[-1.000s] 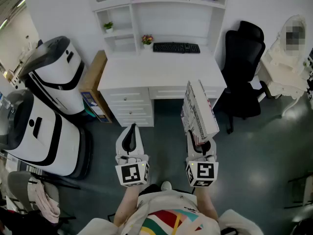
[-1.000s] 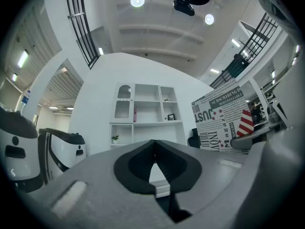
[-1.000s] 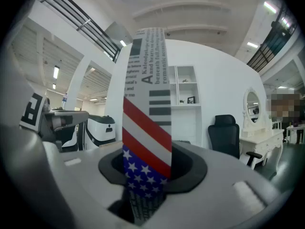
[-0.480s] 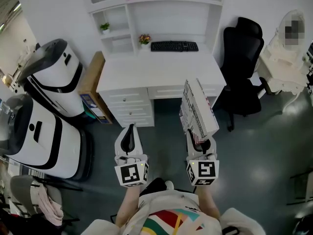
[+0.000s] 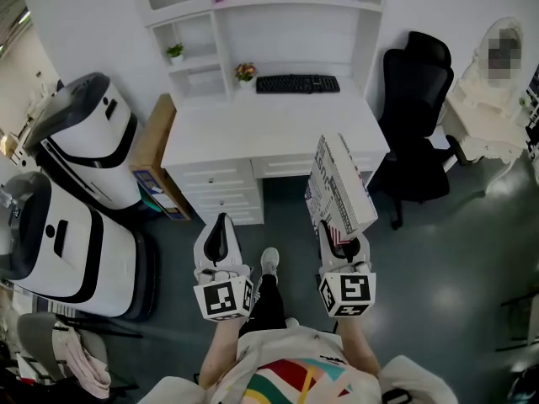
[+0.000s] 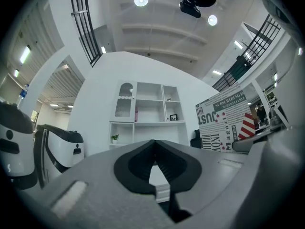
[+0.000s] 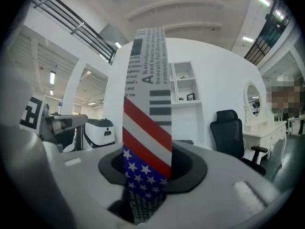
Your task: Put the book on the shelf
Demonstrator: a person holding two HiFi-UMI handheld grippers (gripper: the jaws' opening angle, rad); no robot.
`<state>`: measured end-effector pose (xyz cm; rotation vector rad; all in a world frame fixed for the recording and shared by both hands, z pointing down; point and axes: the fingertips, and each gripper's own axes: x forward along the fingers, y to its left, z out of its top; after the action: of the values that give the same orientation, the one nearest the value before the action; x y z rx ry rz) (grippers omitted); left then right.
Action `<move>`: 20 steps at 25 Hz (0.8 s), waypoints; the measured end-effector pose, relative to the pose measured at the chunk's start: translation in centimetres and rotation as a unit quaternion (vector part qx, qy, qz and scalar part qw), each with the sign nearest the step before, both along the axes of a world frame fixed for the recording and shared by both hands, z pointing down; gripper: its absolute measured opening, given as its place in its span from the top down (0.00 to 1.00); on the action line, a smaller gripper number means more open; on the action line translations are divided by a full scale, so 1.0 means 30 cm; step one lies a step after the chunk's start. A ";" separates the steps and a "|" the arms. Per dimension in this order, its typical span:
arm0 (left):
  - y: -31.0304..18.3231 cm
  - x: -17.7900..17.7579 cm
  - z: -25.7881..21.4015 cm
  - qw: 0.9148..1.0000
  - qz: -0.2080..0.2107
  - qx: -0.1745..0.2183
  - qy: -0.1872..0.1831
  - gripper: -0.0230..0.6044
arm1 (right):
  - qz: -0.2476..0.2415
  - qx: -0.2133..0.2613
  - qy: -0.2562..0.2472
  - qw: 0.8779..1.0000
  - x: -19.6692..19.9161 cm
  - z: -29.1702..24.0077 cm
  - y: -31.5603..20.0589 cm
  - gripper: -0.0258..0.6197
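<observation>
Gripping the book (image 5: 339,188) upright, the right gripper (image 5: 343,244) faces the desk (image 5: 253,129).

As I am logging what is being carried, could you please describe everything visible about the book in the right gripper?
The book is a large closed volume. Its white cover is printed with black newspaper-style lettering, with red and white stripes and white stars on blue near its lower end. It stands on edge, tilted forward, held in the air in front of the white desk. The right gripper clamps its lower end between its jaws; nothing else touches it.
</observation>
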<state>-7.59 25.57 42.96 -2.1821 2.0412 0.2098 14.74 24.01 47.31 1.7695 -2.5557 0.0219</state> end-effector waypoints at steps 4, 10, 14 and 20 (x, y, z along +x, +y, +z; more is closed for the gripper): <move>-0.185 -0.009 -0.002 1.000 0.019 0.016 0.003 0.97 | 0.000 0.023 0.014 1.000 -0.032 -0.024 -0.136 0.72; -0.490 -0.005 0.003 0.999 0.045 0.002 -0.008 0.97 | 0.001 0.021 0.016 1.000 -0.092 -0.028 -0.386 0.72; -0.694 -0.014 -0.009 0.998 0.060 -0.012 -0.011 0.97 | 0.000 0.014 0.017 1.000 -0.132 -0.047 -0.565 0.72; -0.960 -0.036 -0.007 0.996 0.088 -0.015 -0.001 0.97 | 0.016 0.002 0.021 1.000 -0.178 -0.065 -0.814 0.72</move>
<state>-8.66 -3.24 42.74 -2.3799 1.8632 0.1990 9.39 -0.42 45.37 1.7927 -2.5006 -0.0183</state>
